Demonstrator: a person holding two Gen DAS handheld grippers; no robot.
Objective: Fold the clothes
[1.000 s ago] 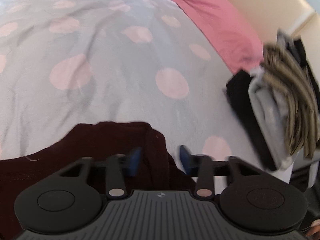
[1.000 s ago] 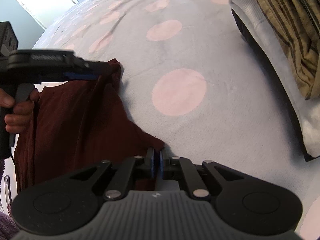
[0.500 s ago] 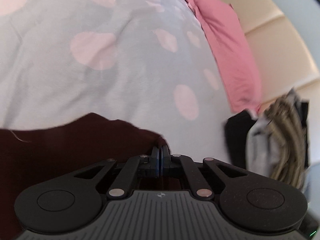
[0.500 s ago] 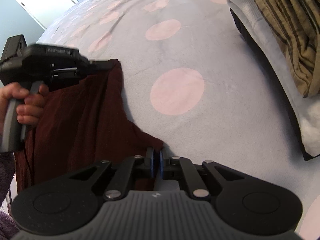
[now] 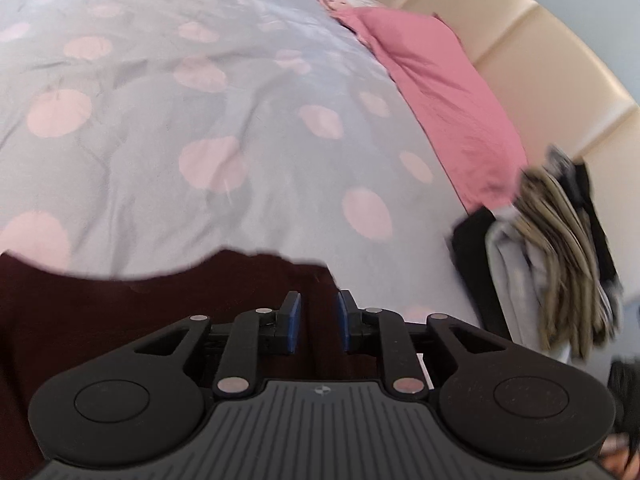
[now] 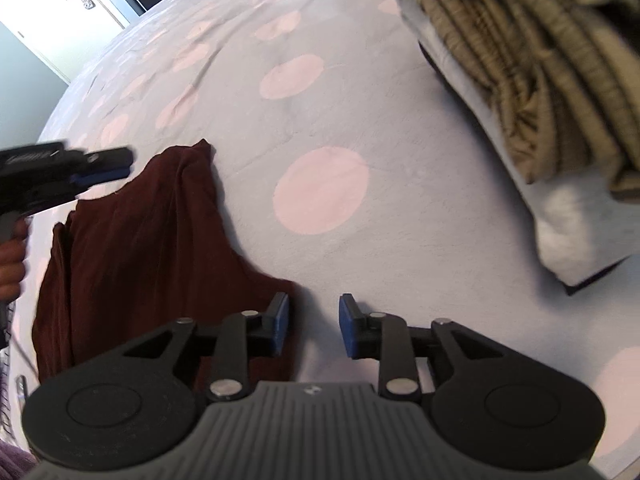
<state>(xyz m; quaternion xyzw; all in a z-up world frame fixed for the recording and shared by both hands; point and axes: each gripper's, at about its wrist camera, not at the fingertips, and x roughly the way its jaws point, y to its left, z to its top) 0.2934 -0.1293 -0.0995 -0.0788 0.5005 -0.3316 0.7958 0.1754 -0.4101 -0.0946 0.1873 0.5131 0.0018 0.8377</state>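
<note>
Maroon garment (image 6: 140, 248) edge borders bare dotted bedspread (image 6: 320, 128).

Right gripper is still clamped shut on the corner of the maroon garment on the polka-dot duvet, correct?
Not quite. The right wrist view shows the right gripper open, jaws just parted, the maroon garment corner released beside its left pad on the polka-dot duvet.
</note>
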